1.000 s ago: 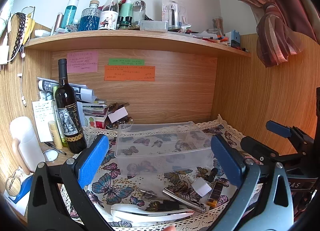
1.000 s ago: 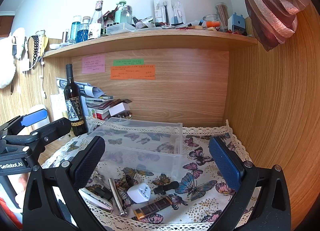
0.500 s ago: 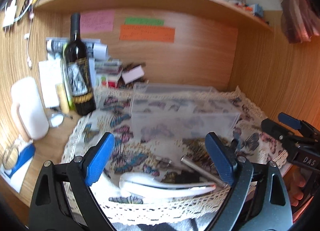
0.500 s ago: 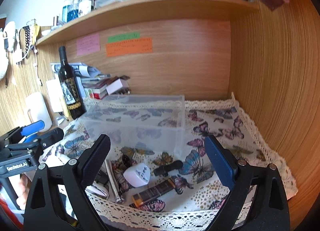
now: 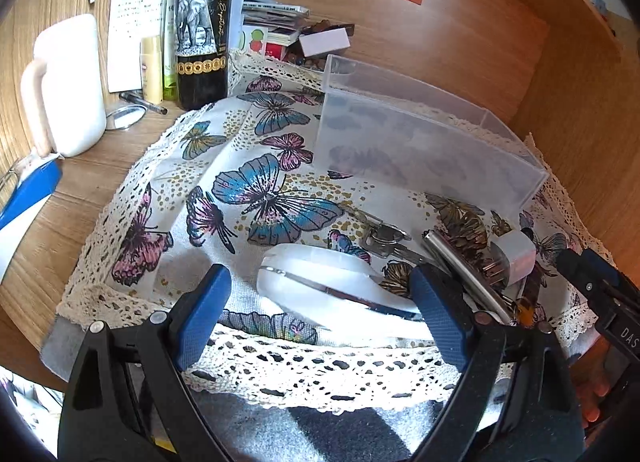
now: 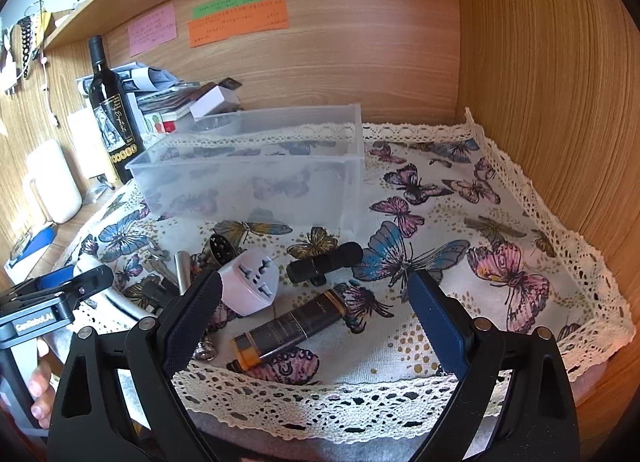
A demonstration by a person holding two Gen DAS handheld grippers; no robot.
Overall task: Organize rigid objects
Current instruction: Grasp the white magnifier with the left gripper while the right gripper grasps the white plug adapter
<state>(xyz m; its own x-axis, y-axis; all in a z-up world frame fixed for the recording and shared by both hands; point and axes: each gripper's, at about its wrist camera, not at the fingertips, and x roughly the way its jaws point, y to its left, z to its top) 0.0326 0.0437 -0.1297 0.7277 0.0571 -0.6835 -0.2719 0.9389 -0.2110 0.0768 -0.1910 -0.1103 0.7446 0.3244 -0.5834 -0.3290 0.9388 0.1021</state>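
Observation:
A clear plastic bin (image 5: pixel 420 141) (image 6: pixel 256 169) stands empty on the butterfly cloth (image 5: pixel 256 197). Loose items lie in front of it: a white oblong case (image 5: pixel 340 290), keys (image 5: pixel 384 238), a silver tube (image 5: pixel 460 266) (image 6: pixel 182 270), a white travel adapter (image 6: pixel 250 286) (image 5: pixel 514 258), a black clip microphone (image 6: pixel 324 262) and a dark tube with an orange cap (image 6: pixel 292 330). My left gripper (image 5: pixel 320 310) is open, low over the white case. My right gripper (image 6: pixel 316 314) is open, above the dark tube and adapter.
A wine bottle (image 5: pixel 202 21) (image 6: pixel 112 113), a white jug (image 5: pixel 66 85), a small mirror (image 5: pixel 126 117) and stacked papers and boxes (image 5: pixel 280 17) stand at the left and back. Wooden walls close the back and right. The cloth's lace edge (image 6: pixel 340 402) hangs at the front.
Both grippers have tilted down and moved closer to the loose items at the cloth's front. Both stay open and empty.

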